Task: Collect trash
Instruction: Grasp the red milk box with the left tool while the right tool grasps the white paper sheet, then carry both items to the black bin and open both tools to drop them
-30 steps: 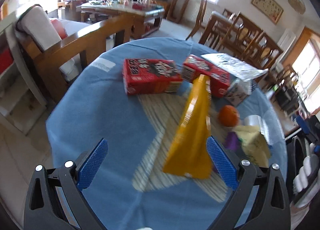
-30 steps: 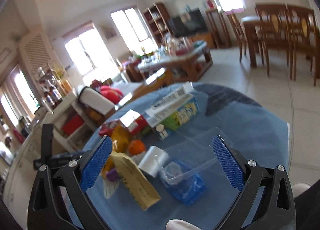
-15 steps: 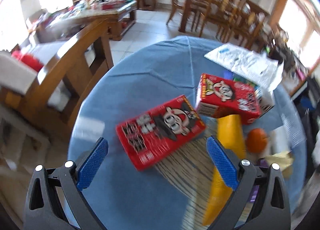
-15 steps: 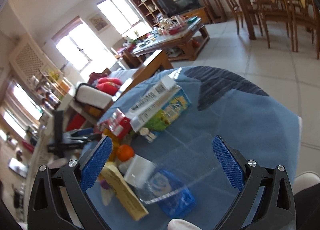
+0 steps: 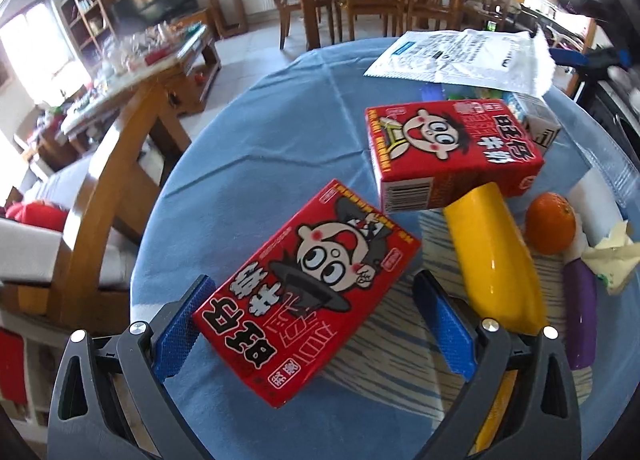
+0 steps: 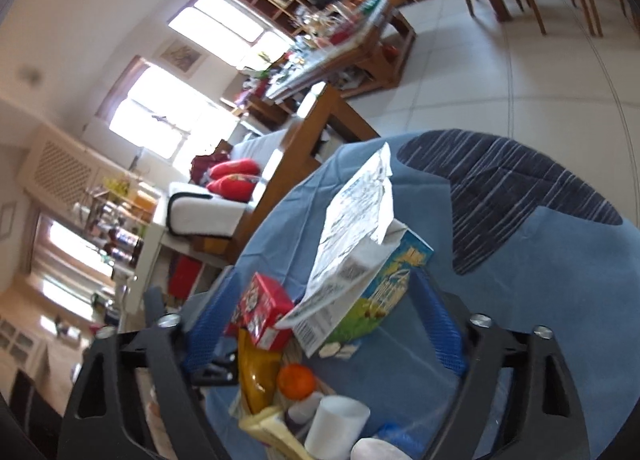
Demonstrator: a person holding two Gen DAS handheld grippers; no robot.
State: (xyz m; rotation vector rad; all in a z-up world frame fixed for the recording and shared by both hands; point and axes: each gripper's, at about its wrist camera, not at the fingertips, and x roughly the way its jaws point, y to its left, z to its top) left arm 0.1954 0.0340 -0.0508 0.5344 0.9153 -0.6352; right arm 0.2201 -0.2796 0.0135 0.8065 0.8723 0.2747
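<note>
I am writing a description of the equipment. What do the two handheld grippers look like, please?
Both look alike. The left gripper and the right gripper each have a black plastic frame with triangular cut-outs, silver screws at the joints, and two fingers faced with blue textured pads. No cables or sleeves are visible.

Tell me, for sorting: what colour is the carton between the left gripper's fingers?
Red carton, clearest in the left wrist view.

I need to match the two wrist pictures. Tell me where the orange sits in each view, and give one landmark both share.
Left wrist: the orange sits at the right edge, right of the yellow bottle.
Right wrist: the orange sits low in the middle, between the right gripper fingers, right of the yellow bottle.
Shared landmark: the white printed sheet lying over the carton.
</note>
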